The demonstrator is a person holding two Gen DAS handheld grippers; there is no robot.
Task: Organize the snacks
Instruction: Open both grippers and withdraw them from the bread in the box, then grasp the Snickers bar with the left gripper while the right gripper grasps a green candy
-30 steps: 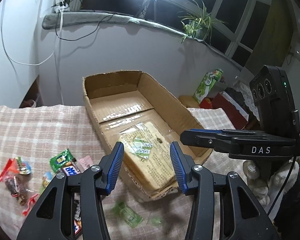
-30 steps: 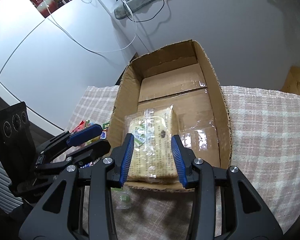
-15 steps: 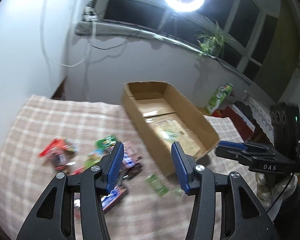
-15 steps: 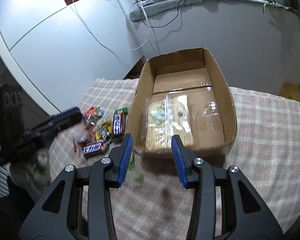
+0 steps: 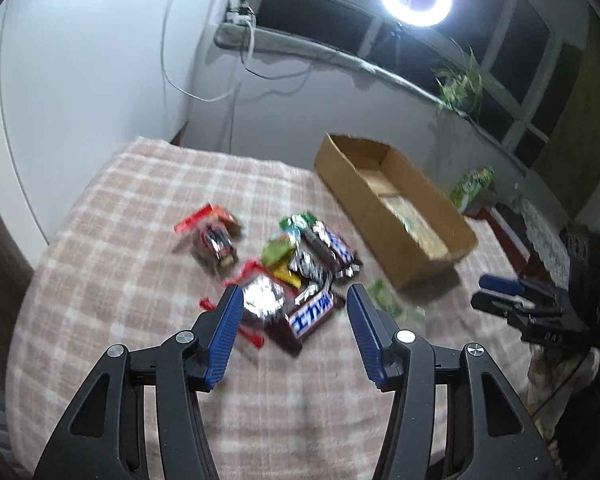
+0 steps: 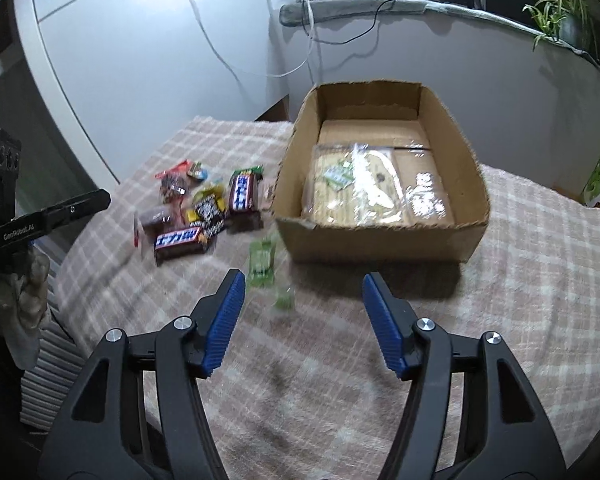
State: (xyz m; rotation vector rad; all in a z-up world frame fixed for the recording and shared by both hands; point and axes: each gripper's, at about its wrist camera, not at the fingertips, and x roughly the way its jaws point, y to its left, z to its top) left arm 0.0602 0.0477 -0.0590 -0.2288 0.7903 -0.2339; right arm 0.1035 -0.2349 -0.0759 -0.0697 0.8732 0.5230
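Presently we hold both the left gripper (image 5: 294, 300) and right gripper (image 6: 302, 288) released above the checked surface (image 6: 520, 280), since the loose candy bars (image 6: 180, 240) await transfer beside the biscuit pack (image 6: 364, 188) in the cardboard box (image 6: 380, 240).

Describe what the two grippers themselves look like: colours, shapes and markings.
Both the left gripper and the right gripper have matte black triangular arms with cut-outs and silver rivets. Their fingers carry ribbed blue pads. Seen from the right wrist, the left one bears white "GenRobot.AI" lettering and a black camera block.
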